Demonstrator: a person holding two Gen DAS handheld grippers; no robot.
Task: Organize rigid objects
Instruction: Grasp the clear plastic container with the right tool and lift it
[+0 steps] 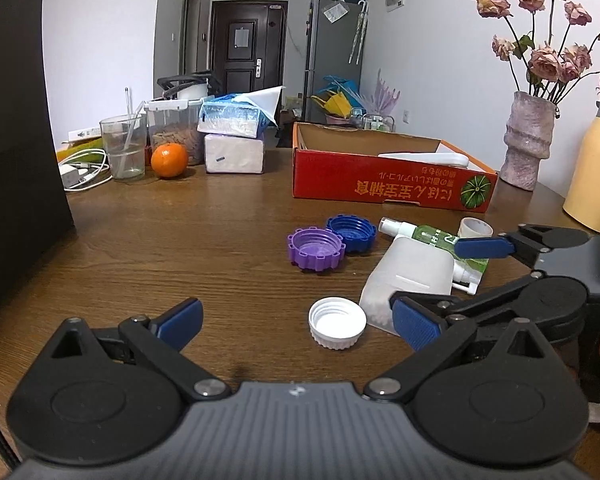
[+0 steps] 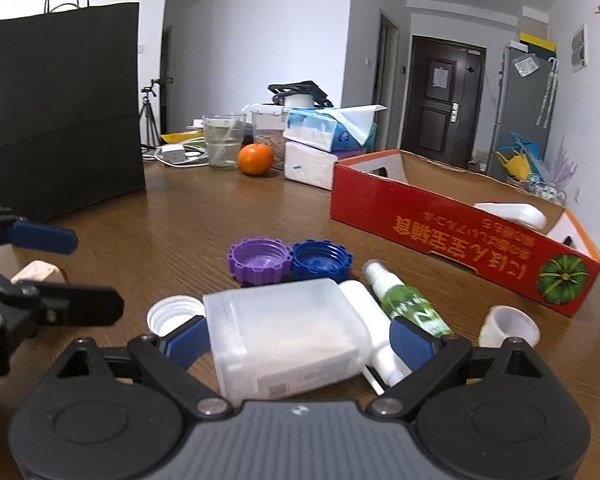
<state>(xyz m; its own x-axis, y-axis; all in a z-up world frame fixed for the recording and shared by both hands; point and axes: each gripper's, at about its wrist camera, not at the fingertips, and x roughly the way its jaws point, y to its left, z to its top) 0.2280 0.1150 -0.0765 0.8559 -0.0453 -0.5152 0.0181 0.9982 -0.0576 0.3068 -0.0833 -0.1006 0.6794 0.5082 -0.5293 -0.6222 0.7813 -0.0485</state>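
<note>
A translucent white plastic container [image 2: 284, 332] lies on the wooden table between the open fingers of my right gripper [image 2: 300, 340], with gaps on both sides; the container shows too in the left wrist view [image 1: 408, 276]. Beside it lie a white nozzle bottle [image 2: 374, 340], a green spray bottle [image 2: 404, 300], a small white cup [image 2: 508, 326], a white lid [image 1: 337, 322], a purple lid [image 1: 315, 248] and a blue lid [image 1: 351, 233]. My left gripper [image 1: 300, 322] is open and empty, just left of the white lid.
A red cardboard box [image 1: 380, 184] holding a white object stands behind the pile. A black paper bag [image 2: 64, 112] is at the left. An orange [image 1: 169, 160], a glass, tissue packs, a vase [image 1: 528, 140] and a yellow jug line the back and right.
</note>
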